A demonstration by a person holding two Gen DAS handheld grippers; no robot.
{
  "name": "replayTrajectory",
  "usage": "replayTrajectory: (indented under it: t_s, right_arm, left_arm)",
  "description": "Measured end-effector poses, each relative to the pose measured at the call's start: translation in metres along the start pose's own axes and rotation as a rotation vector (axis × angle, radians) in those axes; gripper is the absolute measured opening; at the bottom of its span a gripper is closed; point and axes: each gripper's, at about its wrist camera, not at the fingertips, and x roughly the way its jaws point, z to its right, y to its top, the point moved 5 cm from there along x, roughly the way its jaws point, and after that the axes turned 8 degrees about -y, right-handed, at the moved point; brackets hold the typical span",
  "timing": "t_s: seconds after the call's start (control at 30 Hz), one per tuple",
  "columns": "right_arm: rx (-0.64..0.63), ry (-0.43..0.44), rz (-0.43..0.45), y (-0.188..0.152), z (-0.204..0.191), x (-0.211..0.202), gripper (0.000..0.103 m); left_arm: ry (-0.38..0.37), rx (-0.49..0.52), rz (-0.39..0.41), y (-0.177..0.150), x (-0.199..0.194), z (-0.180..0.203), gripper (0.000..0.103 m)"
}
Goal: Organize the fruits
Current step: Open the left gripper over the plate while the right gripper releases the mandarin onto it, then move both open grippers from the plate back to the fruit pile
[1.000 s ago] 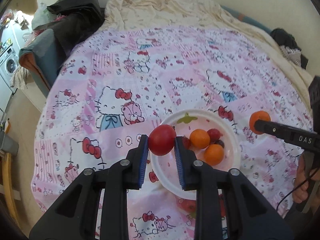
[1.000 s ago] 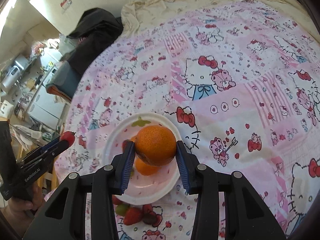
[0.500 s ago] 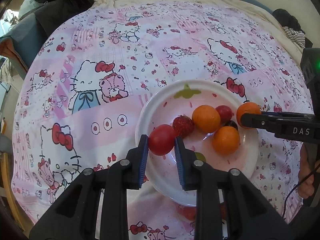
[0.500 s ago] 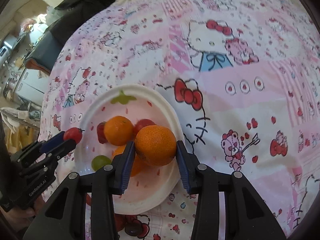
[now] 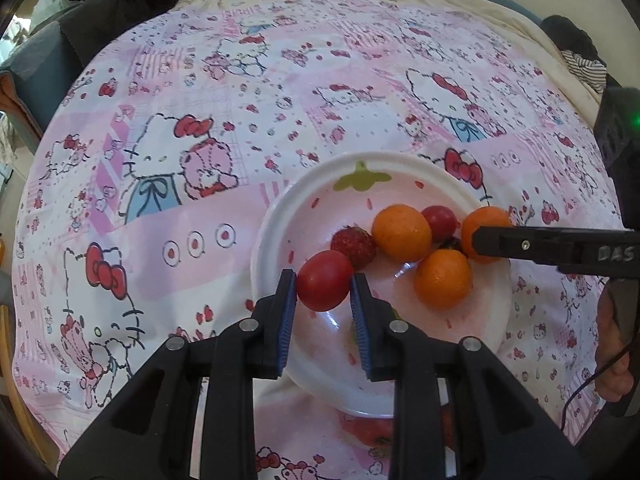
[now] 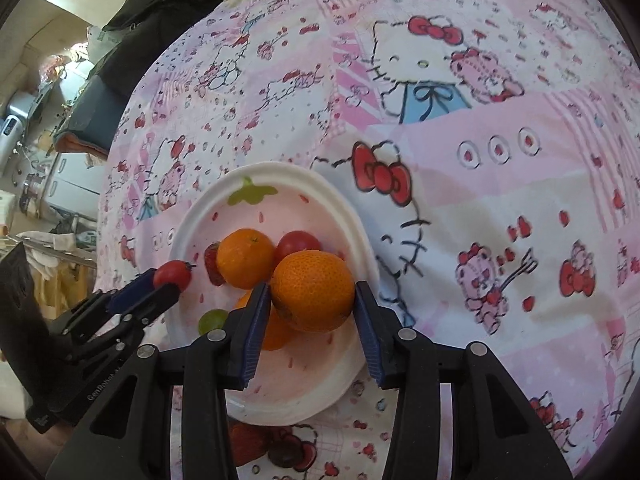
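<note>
A white plate (image 5: 276, 216) with a pink middle lies on the Hello Kitty cloth. My left gripper (image 5: 324, 288) is shut on a red tomato (image 5: 324, 286) low over the plate's near left part. My right gripper (image 6: 308, 296) is shut on an orange mandarin (image 6: 314, 290) over the plate's right side; it also shows in the left wrist view (image 5: 484, 232). On the plate lie two mandarins (image 5: 402, 232) (image 5: 442, 284), a strawberry (image 5: 354, 246), a small red tomato (image 5: 440, 222) and a green grape (image 6: 212, 320).
The pink patterned cloth (image 5: 200, 140) covers the whole surface. Dark clothing (image 5: 116, 12) lies at the far left edge. A strawberry (image 6: 248, 444) and a dark fruit (image 6: 286, 458) lie on the cloth just below the plate. A hand (image 5: 612, 344) holds the right gripper.
Both grippers have come down and forward over the plate, each still holding its fruit. The plate looks larger and closer now.
</note>
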Motion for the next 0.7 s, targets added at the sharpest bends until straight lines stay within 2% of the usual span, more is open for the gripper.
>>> replayTrajectory:
  t_s: [0.03, 0.07, 0.1, 0.17, 0.2, 0.57, 0.7]
  right_arm:
    - [0.003, 0.022, 0.002, 0.0, -0.002, -0.001, 0.067]
    - [0.002, 0.028, 0.016, 0.0, -0.003, -0.004, 0.078]
    - [-0.003, 0.025, 0.036, 0.001, -0.005, -0.008, 0.082]
    - [-0.015, 0.02, 0.077, 0.005, -0.008, -0.016, 0.084]
    - [-0.014, 0.024, 0.088, 0.006, -0.008, -0.019, 0.084]
    - [0.067, 0.065, 0.148, 0.016, 0.005, -0.039, 0.084]
    - [0.061, 0.049, 0.165, 0.014, 0.004, -0.046, 0.084]
  left_arm:
    - [-0.004, 0.0, -0.005, -0.001, 0.0, 0.001, 0.027]
    - [-0.011, 0.001, -0.013, -0.002, 0.001, 0.002, 0.036]
    - [-0.019, -0.001, -0.018, -0.003, 0.0, 0.002, 0.044]
    - [-0.025, -0.017, 0.002, -0.003, -0.004, 0.002, 0.072]
    - [-0.02, -0.023, 0.016, -0.003, -0.007, 0.002, 0.076]
    - [-0.004, -0.051, 0.052, 0.004, -0.018, -0.004, 0.078]
    - [-0.006, -0.058, 0.071, 0.004, -0.026, -0.003, 0.078]
